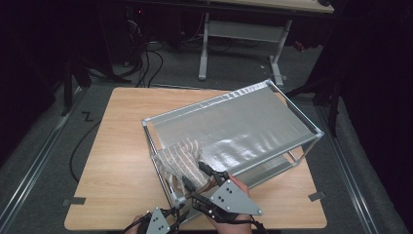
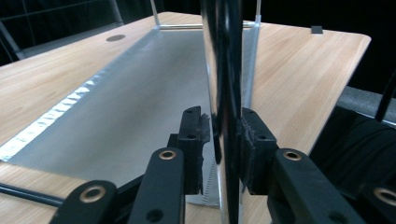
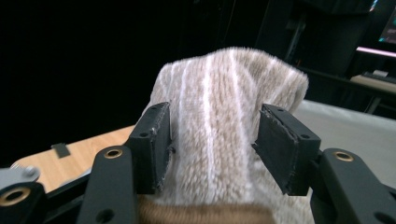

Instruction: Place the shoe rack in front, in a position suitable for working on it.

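A metal-framed rack (image 1: pixel 209 105) with silver fabric shelves stands at an angle on the wooden table (image 1: pixel 122 146). A beige towel with pale stripes (image 1: pixel 180 156) hangs over the rack's near left rail. My right gripper (image 1: pixel 192 173) reaches into it from the near side. In the right gripper view the towel (image 3: pixel 219 84) bulges up between the jaws of the right gripper (image 3: pixel 215 126), which stand wide and do not pinch it. My left gripper (image 1: pixel 181 210) sits at the rack's near corner. Its jaws (image 2: pixel 223 126) straddle the shiny corner post (image 2: pixel 224 70) loosely, with a thin gap at one pad.
The rack's lower silver shelf (image 2: pixel 140 93) stretches away past the post. Bare wood lies left of the rack and along the front edge. Another table (image 1: pixel 243 29) stands behind, with cables (image 1: pixel 146 63) on the floor. The surroundings are dark.
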Demonstrator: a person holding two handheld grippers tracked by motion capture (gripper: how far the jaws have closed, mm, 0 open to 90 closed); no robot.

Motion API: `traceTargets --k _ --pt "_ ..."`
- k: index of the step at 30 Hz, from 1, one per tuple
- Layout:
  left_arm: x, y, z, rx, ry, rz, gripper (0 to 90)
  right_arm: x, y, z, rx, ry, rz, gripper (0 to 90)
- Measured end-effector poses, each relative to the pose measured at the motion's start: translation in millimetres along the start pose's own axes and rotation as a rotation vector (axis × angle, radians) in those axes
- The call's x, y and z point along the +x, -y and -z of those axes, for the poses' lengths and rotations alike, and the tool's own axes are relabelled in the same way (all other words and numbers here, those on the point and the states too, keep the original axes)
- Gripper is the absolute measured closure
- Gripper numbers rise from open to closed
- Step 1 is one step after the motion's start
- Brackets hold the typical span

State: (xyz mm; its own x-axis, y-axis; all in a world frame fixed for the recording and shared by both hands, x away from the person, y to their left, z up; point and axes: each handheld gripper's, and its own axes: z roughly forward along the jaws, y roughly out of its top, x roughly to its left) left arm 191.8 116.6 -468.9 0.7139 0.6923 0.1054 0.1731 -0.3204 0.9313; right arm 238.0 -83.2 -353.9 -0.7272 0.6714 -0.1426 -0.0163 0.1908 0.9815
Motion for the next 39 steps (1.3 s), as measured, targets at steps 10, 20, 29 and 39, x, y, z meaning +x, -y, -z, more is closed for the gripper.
traceTargets --k 10,20,29,39 --pt "-3.1 -0.1 -1.0 -0.011 -0.010 0.007 64.8 0.0 2.7 -8.9 -0.009 0.021 -0.012 44.7" --pt "0.5 -0.8 1.8 -0.032 0.024 0.063 78.3 7.6 8.5 -11.8 -0.018 0.027 0.014 55.8" --pt "0.6 -0.8 2.1 -0.031 0.025 0.073 79.5 12.5 10.8 -10.0 0.008 0.039 0.042 60.5" --pt "-1.2 0.2 5.4 -0.026 0.014 0.070 79.6 4.7 14.2 -5.6 0.020 0.070 0.067 60.3"
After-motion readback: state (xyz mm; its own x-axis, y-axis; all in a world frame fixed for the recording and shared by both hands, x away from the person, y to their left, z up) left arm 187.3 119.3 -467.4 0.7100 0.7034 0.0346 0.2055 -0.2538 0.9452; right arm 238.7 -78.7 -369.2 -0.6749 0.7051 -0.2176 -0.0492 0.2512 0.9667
